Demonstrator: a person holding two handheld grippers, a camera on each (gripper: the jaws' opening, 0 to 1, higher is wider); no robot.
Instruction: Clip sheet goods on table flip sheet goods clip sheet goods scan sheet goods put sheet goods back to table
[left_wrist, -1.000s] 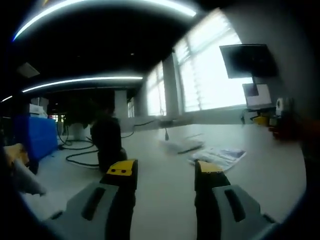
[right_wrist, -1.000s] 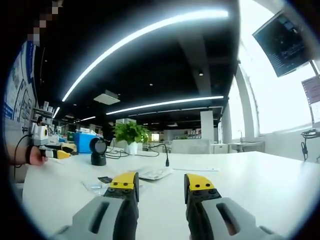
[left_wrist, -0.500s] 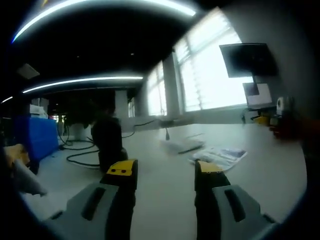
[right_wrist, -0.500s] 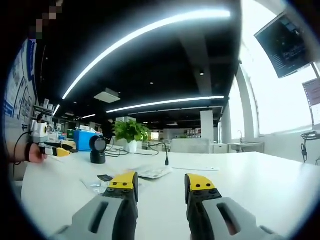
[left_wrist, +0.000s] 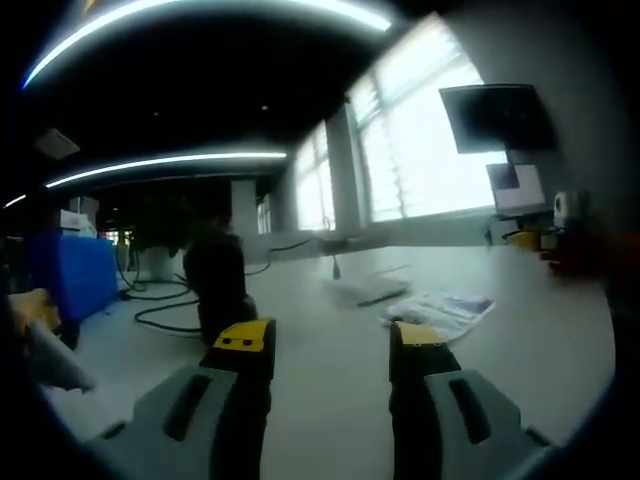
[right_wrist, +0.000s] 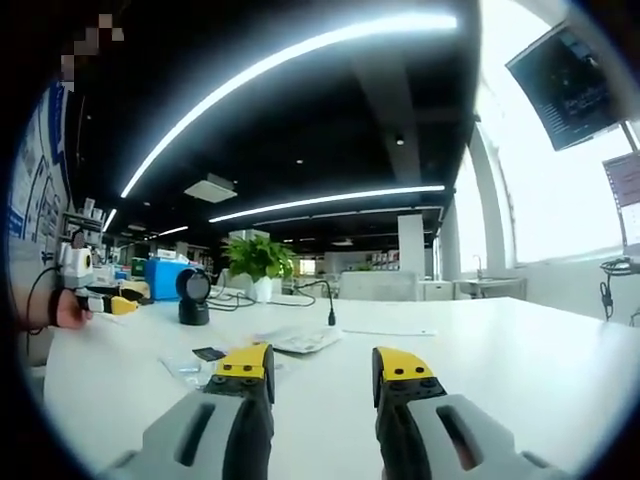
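Observation:
Flat sheet goods lie on the white table: a printed packet and a pale one beyond my left gripper, which hovers open and holds nothing. In the right gripper view the pale sheets and a small clear packet lie just past my right gripper, also open with nothing between its yellow-tipped jaws. A black scanner on a stand stands at the left. The left gripper shows far left in the right gripper view, held in a hand.
A blue box and black cables sit behind the scanner. A potted plant stands at the back. A dark monitor hangs by the bright windows. A thin cable end rises near the sheets.
The right gripper view has shifted very slightly. Both grippers stay open, and nothing on the table has moved.

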